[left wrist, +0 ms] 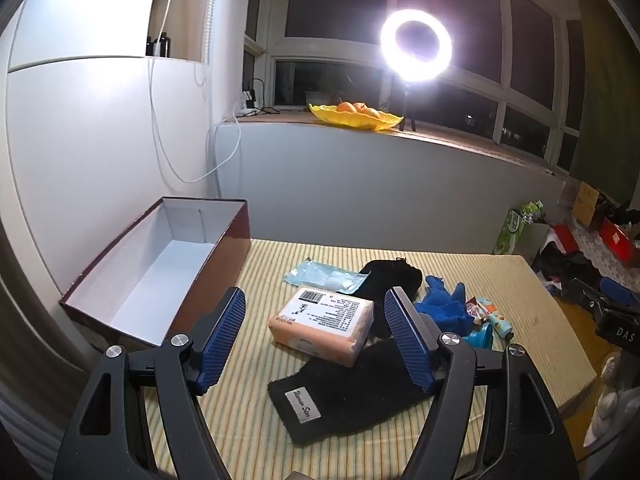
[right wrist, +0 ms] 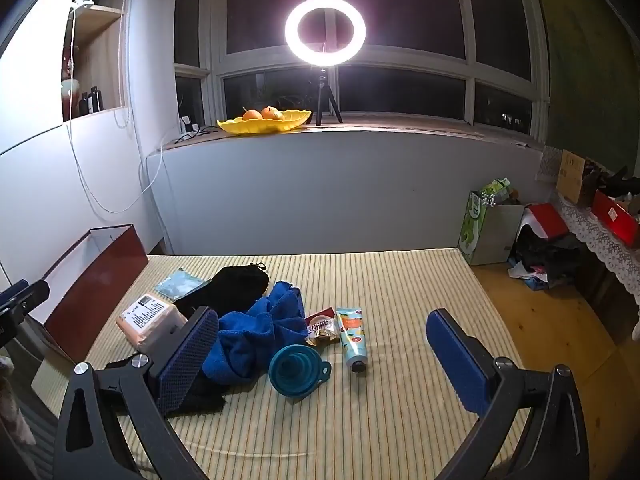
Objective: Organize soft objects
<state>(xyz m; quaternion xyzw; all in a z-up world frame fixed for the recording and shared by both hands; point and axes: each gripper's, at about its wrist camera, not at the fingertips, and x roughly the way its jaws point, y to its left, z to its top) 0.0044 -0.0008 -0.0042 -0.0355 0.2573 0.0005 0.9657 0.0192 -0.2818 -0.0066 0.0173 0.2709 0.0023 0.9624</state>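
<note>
You face a dark window (right wrist: 400,12) with white frames; a glowing ring light (right wrist: 325,31) stands on its sill (right wrist: 400,122) beside a yellow fruit dish (right wrist: 264,124). A white wall (right wrist: 280,192) runs below. Wooden floor (right wrist: 552,320) lies at your right, with a lace-covered shelf (right wrist: 600,236) there.

One open box (left wrist: 152,276) stands at the left. On the striped mat (right wrist: 400,280) lie two black cloths (left wrist: 344,396), one blue towel (right wrist: 260,332), one wrapped pack (left wrist: 324,322), one clear pouch (left wrist: 320,276). Near them are one funnel (right wrist: 298,370), one tube (right wrist: 352,336), one snack packet (right wrist: 322,326).
</note>
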